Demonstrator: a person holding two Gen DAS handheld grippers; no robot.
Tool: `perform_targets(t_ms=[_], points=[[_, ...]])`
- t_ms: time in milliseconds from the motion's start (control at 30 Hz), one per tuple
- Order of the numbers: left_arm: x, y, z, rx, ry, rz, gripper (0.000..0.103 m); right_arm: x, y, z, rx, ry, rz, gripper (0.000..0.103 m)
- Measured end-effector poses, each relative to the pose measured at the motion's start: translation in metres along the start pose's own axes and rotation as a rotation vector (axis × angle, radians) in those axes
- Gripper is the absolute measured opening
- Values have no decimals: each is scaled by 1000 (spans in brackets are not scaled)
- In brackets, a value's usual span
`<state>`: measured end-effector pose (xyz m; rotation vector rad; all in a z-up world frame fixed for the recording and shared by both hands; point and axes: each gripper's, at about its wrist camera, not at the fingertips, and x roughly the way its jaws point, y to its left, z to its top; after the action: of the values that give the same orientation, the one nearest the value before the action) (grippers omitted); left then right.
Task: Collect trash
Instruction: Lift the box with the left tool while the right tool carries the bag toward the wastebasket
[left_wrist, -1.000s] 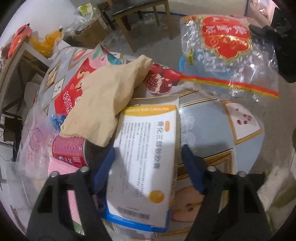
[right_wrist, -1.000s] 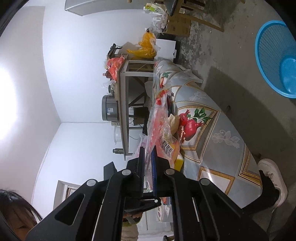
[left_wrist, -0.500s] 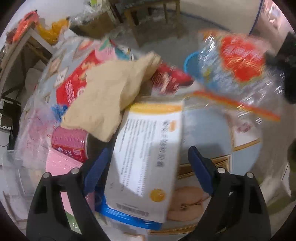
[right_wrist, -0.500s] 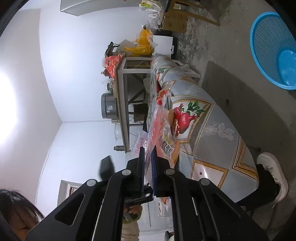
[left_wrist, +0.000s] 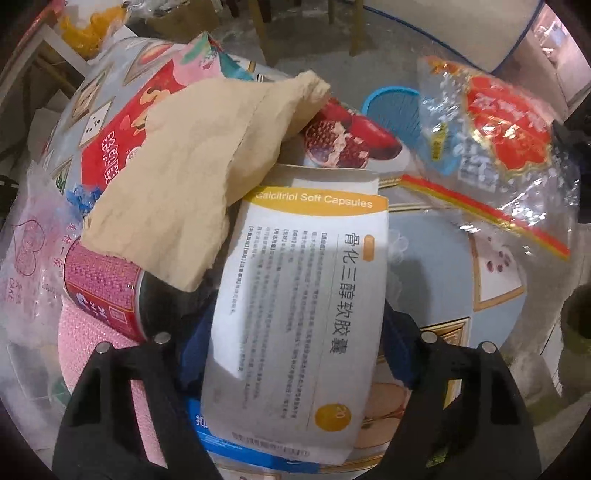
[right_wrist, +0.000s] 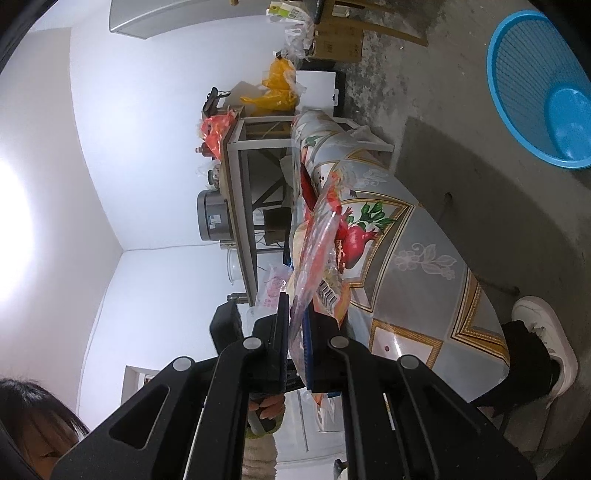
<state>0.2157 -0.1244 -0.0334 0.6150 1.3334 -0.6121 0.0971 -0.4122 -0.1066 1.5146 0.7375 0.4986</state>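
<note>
Cluttered tabletop (left_wrist: 436, 266): left jaws spread, just narrowing, straddling capsule box (left_wrist: 303, 280); right jaws pinching plastic bag (right_wrist: 314, 254)

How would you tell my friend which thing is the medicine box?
Look at the table with the fruit-picture cloth, where the trash is piled. Between the left gripper fingers lies the medicine box, below the crumpled brown paper. It alone is flat and white with an orange band reading "Soft Capsules".
</note>
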Motion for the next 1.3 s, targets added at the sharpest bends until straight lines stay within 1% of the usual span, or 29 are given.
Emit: perform_targets(t_ms=[233,400,467,567,667,800,867,933,1067,1167,1267,1300], points=[[-16,-12,-2,-28,-43,-56,71,-3,-4,2,18,4,6,7],[-28,-20,-13,-75,-59,-134,71,-10,-6,3,21,-8,10,7],[-31,-25,-17,-94,-65,-170,71,-17,-6,4,16,-22,10,7],[-36,-30,-15,-121,-80,-232,70,-30,-5,7,10,-49,12,7],[-41,-38,-6,-128,-109,-257,70,-51,-3,12,1,-91,10,7],[-45,-53,21,-116,-147,-284,70,-79,-5,17,0,-152,2,7],[-44,-63,41,-99,-167,-292,70,-94,-7,21,0,-187,-11,7],[-39,-69,64,-84,-178,-298,71,-108,-9,26,-1,-222,-32,7],[-30,-97,105,-61,-184,-304,71,-134,-17,40,-1,-284,-105,7],[-13,-122,138,-48,-157,-298,71,-144,-27,53,2,-314,-181,7],[16,-147,175,-51,-99,-305,71,-146,-43,73,23,-321,-255,7],[22,-155,181,-52,-87,-301,71,-146,-49,80,33,-323,-284,7]])
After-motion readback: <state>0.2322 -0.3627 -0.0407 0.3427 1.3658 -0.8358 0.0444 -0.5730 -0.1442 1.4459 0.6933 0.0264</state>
